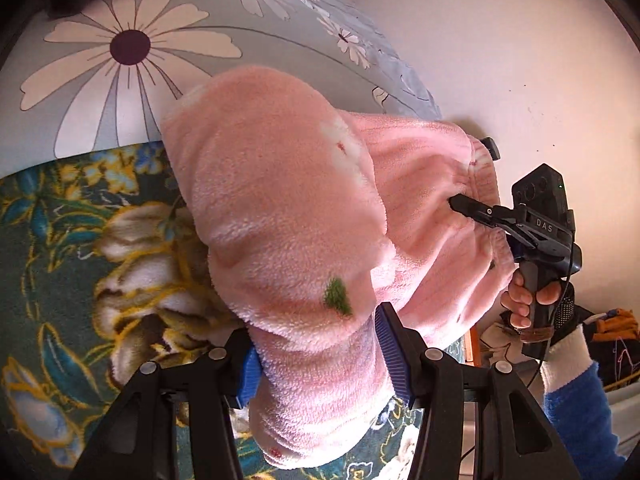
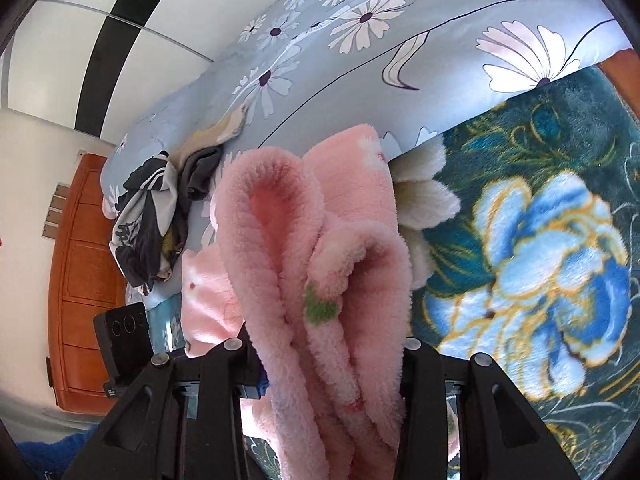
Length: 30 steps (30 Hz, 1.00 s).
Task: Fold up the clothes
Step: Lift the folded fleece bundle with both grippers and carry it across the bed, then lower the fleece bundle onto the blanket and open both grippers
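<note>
While both grippers [image 1: 316, 356] [image 2: 332, 364] clamp it, pink fleece garment [image 1: 280, 208] hangs bunched

The pink fleece garment [image 1: 280, 216] is fluffy, with pale patches and a small green mark, bunched into thick rolled folds [image 2: 320, 264]. It hangs lifted above the bed, its gathered elastic edge toward the right.

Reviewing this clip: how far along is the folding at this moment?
Early to midway, judging by the layout. In hand: the pink fleece garment is lifted above the teal floral blanket, bunched in loose folds, clamped by both the left gripper and the right gripper. No neatly folded piece is visible. Left: the dark-and-white clothes lie crumpled on the daisy-print quilt.
</note>
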Each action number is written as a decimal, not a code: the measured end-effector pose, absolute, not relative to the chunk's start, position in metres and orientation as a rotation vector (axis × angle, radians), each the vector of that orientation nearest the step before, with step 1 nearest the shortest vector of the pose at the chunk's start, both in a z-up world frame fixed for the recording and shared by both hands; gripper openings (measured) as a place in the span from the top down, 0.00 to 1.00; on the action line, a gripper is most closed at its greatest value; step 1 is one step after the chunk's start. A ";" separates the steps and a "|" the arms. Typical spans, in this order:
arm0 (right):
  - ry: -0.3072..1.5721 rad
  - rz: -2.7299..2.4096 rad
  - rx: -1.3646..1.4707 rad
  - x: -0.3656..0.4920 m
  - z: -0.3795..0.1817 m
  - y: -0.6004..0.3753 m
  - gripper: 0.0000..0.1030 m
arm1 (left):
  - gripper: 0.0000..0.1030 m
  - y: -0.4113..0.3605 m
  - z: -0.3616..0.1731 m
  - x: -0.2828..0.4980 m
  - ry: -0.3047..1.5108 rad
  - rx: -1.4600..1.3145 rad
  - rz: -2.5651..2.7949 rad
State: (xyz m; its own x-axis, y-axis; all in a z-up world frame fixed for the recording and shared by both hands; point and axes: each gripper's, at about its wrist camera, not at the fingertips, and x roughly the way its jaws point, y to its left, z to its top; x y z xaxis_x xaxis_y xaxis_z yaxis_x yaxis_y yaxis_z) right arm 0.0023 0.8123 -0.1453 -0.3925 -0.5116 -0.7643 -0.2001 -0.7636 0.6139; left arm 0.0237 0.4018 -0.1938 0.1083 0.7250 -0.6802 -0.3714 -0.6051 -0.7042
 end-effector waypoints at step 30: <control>-0.895 -2.656 1.472 0.071 -0.136 0.792 0.48 | 0.45 0.475 -0.130 0.081 0.148 -1.232 1.938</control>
State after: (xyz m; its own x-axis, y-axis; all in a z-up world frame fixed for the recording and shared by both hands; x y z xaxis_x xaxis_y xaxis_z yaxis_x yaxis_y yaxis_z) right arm 0.0712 0.7918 -0.1358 -0.5674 -0.2430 -0.7868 -0.2826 -0.8400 0.4632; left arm 0.0811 0.4746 -0.1298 -0.1893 0.5698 -0.7997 -0.6846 -0.6604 -0.3084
